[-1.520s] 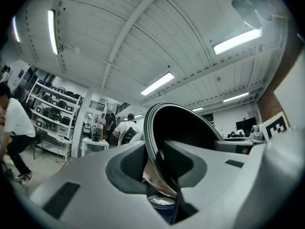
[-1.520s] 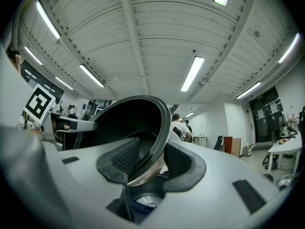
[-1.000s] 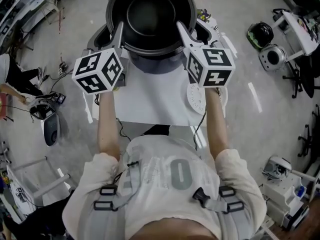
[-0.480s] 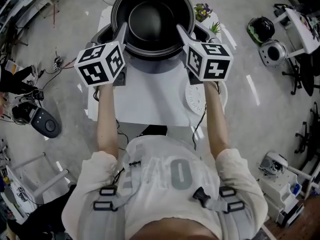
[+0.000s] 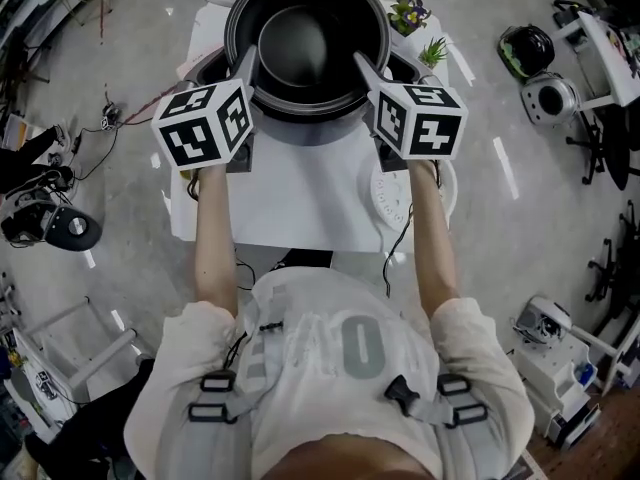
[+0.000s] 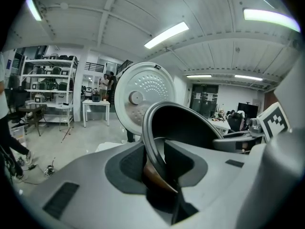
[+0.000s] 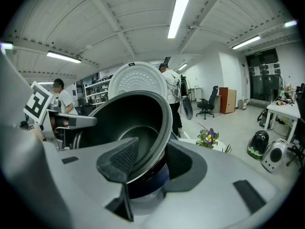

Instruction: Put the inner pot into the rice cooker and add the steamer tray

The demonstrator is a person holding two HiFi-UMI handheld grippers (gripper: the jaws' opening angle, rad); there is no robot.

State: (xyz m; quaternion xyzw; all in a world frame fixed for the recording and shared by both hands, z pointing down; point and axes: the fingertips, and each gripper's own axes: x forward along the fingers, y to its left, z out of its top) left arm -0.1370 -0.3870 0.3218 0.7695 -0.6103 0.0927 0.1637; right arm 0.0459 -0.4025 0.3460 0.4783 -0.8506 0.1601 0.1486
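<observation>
At top centre the empty pot [image 5: 305,38] hung over the cooker [image 5: 310,131]. The left gripper [image 5: 245,64] and right gripper [image 5: 362,64] each clamped its rim. The tray [image 5: 390,194] lay on the worktop [image 5: 300,200], lower right.

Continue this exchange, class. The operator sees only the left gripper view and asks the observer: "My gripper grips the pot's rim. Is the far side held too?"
Observer: Yes. The right gripper is clamped on the inner pot's opposite rim, one pad inside the wall.
Operator: Where is the rice cooker?
Observer: It sits directly under the pot on the white table; whether the pot is seated, I cannot tell.
Operator: And the steamer tray?
Observer: It lies flat on the table's right side, nearer the person than the cooker.
</observation>
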